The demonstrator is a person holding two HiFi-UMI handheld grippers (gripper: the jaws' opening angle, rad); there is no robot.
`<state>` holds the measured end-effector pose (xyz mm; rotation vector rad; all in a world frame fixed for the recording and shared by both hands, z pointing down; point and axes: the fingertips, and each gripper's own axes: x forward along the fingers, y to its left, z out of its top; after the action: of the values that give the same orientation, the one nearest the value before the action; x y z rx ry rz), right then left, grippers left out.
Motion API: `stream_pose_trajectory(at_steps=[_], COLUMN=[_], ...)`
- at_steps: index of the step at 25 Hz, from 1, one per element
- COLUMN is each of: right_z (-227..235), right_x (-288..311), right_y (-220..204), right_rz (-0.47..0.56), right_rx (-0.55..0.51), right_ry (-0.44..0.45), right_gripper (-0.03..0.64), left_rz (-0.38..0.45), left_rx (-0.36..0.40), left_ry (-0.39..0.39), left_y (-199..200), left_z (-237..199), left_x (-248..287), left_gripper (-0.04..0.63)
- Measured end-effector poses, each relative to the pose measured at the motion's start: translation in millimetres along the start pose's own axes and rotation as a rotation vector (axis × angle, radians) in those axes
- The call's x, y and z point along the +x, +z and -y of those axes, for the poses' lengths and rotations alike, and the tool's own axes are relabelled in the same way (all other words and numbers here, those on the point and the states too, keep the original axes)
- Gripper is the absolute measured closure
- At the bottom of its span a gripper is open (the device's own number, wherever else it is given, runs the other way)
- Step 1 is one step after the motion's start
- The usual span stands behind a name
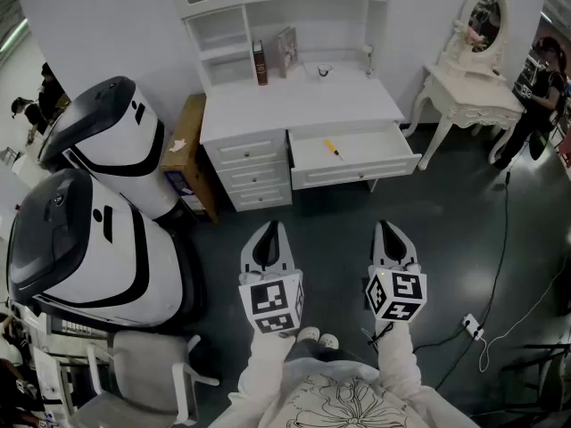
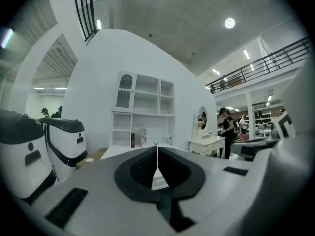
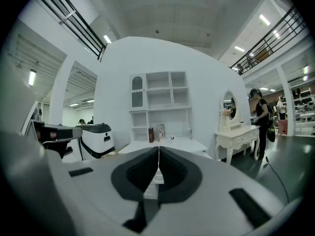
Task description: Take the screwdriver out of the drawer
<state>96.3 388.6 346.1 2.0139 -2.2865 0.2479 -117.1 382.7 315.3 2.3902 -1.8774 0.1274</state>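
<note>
A small screwdriver (image 1: 334,149) with a yellow handle lies in the pulled-out top drawer (image 1: 354,157) of the white desk (image 1: 299,105). Both grippers hover over the dark floor well short of the desk, pointing toward it. My left gripper (image 1: 270,230) is shut and holds nothing; its jaws meet in the left gripper view (image 2: 157,154). My right gripper (image 1: 390,228) is shut and empty too, its jaws closed together in the right gripper view (image 3: 158,156). The screwdriver is hidden from both gripper views.
Two large white and black machines (image 1: 98,212) stand at the left beside a cardboard box (image 1: 186,154). A white dressing table with an oval mirror (image 1: 473,78) stands at the right, with a person (image 1: 535,87) beyond it. Cables (image 1: 486,328) run across the floor at right. A white chair (image 1: 147,377) sits at lower left.
</note>
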Motion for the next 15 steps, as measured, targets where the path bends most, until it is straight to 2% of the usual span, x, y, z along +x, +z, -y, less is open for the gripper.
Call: stream_pose_trajectory(at_steps=[15], right_z=[3.4], right_x=[16.2], right_y=[-0.2], right_rz=[0.004], right_rx=[0.022], right_ry=[-0.030], right_gripper=[0.612], left_rz=[-0.003], left_rx=[-0.004], left_ry=[-0.002], left_y=[0.7], left_z=[-13.1], left_x=[15.0], left_gripper=[0.588])
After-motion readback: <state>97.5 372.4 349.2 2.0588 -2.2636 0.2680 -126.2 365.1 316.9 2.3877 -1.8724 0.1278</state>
